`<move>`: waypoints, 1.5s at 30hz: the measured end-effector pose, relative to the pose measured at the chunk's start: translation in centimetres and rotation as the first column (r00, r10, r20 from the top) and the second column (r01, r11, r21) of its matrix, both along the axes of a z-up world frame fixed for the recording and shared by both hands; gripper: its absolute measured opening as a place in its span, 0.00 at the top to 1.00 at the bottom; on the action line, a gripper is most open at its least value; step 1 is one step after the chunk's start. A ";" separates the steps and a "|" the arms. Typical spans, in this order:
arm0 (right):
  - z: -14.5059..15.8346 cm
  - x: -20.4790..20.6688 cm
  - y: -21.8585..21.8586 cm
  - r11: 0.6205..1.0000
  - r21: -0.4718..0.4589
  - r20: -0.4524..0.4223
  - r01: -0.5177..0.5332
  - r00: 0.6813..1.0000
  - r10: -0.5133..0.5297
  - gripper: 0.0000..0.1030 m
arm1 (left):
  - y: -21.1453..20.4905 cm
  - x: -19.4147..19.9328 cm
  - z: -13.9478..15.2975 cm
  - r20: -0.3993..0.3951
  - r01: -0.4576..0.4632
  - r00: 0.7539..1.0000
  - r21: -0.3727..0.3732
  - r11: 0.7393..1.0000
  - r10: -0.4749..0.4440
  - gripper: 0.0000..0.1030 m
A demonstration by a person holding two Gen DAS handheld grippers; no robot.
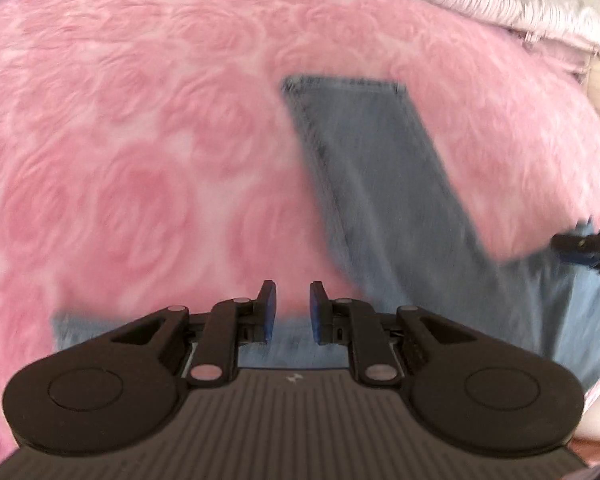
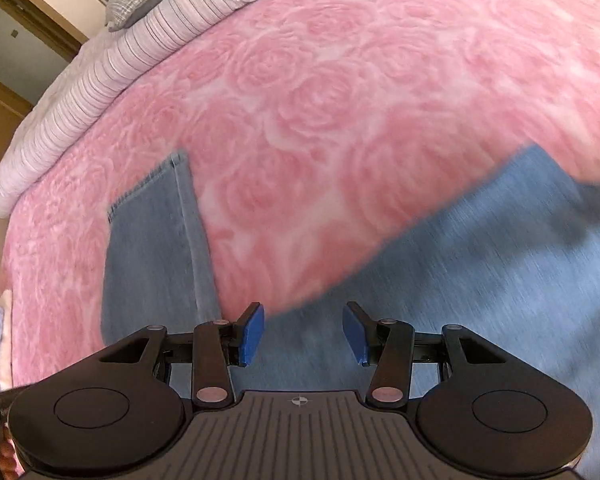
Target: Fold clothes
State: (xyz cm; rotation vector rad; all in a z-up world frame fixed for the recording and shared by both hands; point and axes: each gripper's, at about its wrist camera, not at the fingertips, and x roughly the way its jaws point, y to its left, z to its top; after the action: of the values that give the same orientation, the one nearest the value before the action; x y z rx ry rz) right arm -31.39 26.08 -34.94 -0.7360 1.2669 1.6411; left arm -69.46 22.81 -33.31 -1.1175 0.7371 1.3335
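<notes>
Jeans (image 1: 380, 184) spread flat on the pink bed (image 1: 140, 140), both tools up above them with nothing in the grip.

Left tool (image 1: 293, 312) parted just a little over a denim edge; right tool (image 2: 303, 334) spread wider over the broad part of the jeans. One leg running off to a hem (image 2: 148, 192), still laid out full length. Pretty blurry, so clearly mid-swing. Looks like somewhere between folds, hard to say which. Probably calls for dropping onto a denim edge, pinching through all layers, then carrying it over square so nothing bunches.
</notes>
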 end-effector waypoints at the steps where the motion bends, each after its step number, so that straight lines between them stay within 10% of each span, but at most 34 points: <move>1: -0.3 -0.5 1.0 1.000 -0.004 -0.013 -0.014 1.000 0.014 0.53 | 1.3 -0.1 -0.2 0.012 0.002 1.000 0.003 1.000 -0.002 0.86; 19: -8.1 -11.0 17.3 0.966 -0.129 -0.318 -0.225 0.932 0.174 0.55 | 15.8 -3.4 -6.8 0.217 -0.163 0.959 -0.096 0.982 0.181 0.80; 26: -8.2 -13.3 15.7 0.958 -0.092 -0.280 -0.270 0.931 0.235 0.97 | 15.2 -3.6 -7.2 0.257 -0.185 0.947 -0.047 0.982 0.191 0.94; 30: -6.0 -13.6 13.9 0.959 0.001 -0.267 -0.282 0.925 0.272 0.98 | 13.0 -4.8 -4.8 0.310 -0.218 0.930 0.037 0.975 0.197 0.97; 38: 5.5 -15.5 4.3 0.874 0.255 -0.445 -0.413 0.753 0.485 0.99 | 1.6 -10.1 3.2 0.396 -0.338 0.885 0.189 0.922 0.243 0.96; 43: 8.6 -20.0 -5.1 0.743 0.223 -0.511 -0.631 0.573 0.641 0.97 | -9.6 -15.4 4.5 0.272 -0.455 0.868 0.106 0.884 0.415 0.93; 45: 7.5 -20.4 -7.7 0.722 0.161 -0.474 -0.672 0.589 0.654 0.84 | -13.8 -17.4 4.3 0.180 -0.505 0.853 0.046 0.862 0.490 0.92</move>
State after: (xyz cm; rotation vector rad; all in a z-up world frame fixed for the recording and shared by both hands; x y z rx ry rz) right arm -51.81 18.39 -27.43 -0.9089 1.4760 2.5747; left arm -86.89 9.05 -29.01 -1.3816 0.2610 1.6647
